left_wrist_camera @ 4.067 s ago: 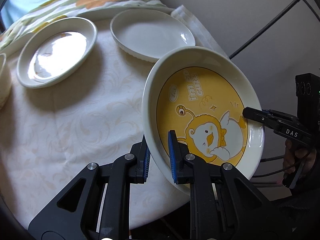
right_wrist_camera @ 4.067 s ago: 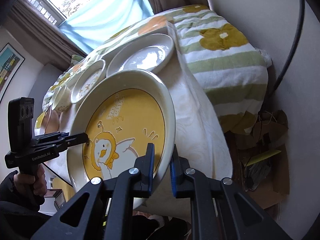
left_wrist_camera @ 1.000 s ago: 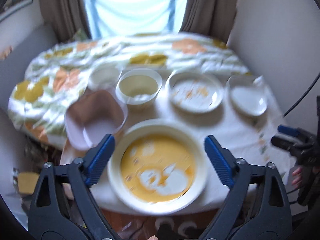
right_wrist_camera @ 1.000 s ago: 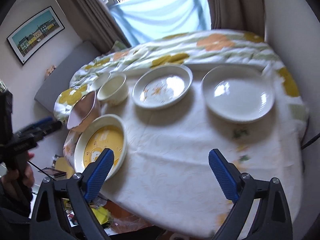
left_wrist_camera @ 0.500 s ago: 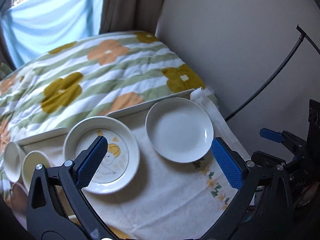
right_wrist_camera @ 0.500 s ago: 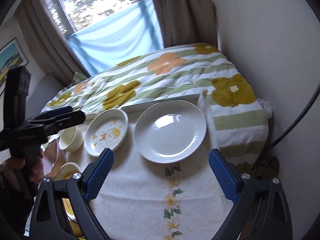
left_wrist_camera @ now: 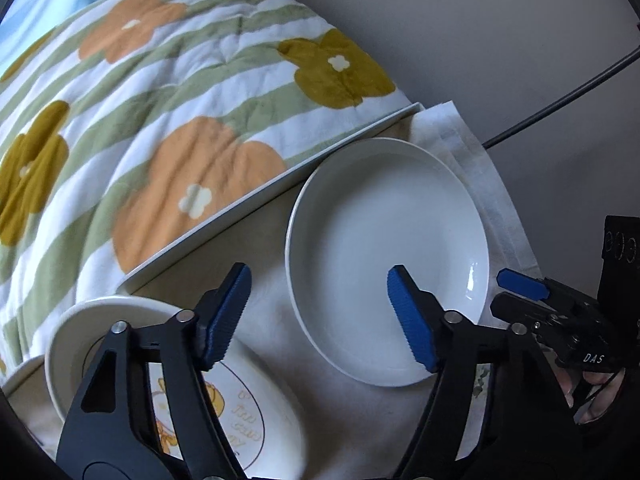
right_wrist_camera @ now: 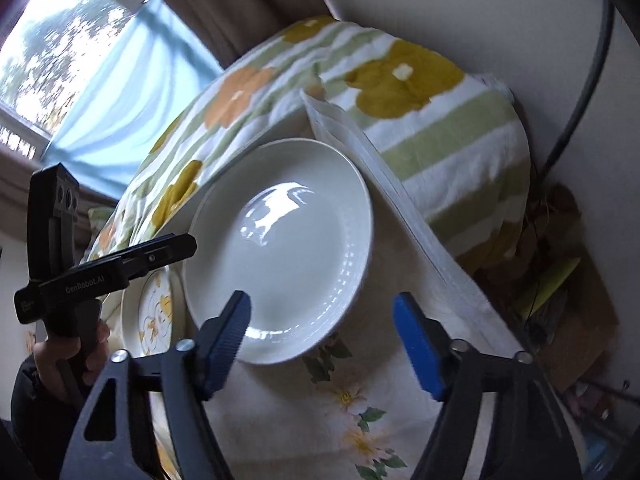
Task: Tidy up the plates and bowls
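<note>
Both hand-held grippers, left (left_wrist_camera: 320,316) and right (right_wrist_camera: 322,334), closing, nothing pinched yet; each straddles the white plate's (left_wrist_camera: 384,256) rim for a two-sided lift.

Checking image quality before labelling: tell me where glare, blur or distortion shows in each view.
Right wrist view: window glare sits on the white plate, and the window is blown out and smeared. Left wrist view: only a small glint on that plate; the patterned plate is slightly soft; fisheye bends the edges.
</note>
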The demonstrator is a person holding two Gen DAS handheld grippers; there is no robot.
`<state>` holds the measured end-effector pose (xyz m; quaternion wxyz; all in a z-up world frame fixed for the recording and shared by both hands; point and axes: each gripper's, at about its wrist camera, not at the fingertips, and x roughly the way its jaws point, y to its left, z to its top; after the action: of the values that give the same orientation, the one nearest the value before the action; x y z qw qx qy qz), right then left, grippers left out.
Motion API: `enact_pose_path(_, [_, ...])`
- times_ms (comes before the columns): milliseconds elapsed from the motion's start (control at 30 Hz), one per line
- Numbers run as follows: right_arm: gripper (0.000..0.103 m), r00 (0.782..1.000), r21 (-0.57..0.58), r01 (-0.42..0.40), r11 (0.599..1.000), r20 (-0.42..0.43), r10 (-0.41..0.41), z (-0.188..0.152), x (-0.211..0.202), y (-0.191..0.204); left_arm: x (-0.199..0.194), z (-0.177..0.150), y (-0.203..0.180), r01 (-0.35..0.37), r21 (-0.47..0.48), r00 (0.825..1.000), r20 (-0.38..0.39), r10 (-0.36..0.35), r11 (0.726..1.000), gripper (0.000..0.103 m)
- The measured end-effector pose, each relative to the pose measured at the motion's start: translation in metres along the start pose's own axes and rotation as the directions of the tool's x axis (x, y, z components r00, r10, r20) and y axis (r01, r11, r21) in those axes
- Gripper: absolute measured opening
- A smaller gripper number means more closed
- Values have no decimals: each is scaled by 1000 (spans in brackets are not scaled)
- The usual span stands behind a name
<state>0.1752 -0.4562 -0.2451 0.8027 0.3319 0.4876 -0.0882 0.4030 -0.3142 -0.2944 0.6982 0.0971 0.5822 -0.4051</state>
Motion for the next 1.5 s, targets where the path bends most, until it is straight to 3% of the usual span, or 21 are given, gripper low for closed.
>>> enact_pose_path(133, [49, 1000, 22, 27, 999, -8, -27, 3, 16, 0, 14, 4, 6, 11, 16, 1000, -27, -11, 1000, 49])
enact_pose_path(267, [32, 999, 38, 41, 998, -6, -41, 4, 23, -1, 21, 7, 6, 21, 52, 999, -41, -19, 998, 27])
enact_pose_path(400, [24, 998, 63, 58, 996, 13, -59, 5, 26, -5, 24, 9, 2, -26, 103, 999, -35, 30, 994, 19])
enact_pose_path(533, [16, 998, 74, 69, 995, 5, -70, 4, 30, -7, 28, 11, 3, -31, 116, 999, -41, 36, 993, 18])
enact_pose_path(1100, [16, 996, 7, 75, 997, 46, -76, 3, 16, -4, 13, 0, -13, -95, 167, 996, 11, 94, 981, 18])
enact_pose_path(1300, [16, 996, -70, 59, 996, 76, -54, 4, -11, 4, -18, -11, -30, -122, 131, 991, 68, 113, 984, 18])
enact_pose_path(1500, [16, 997, -215, -9, 977, 70, 25, 4, -52, 24, -76, -46, -51, -181, 26, 970, 166, 175, 983, 18])
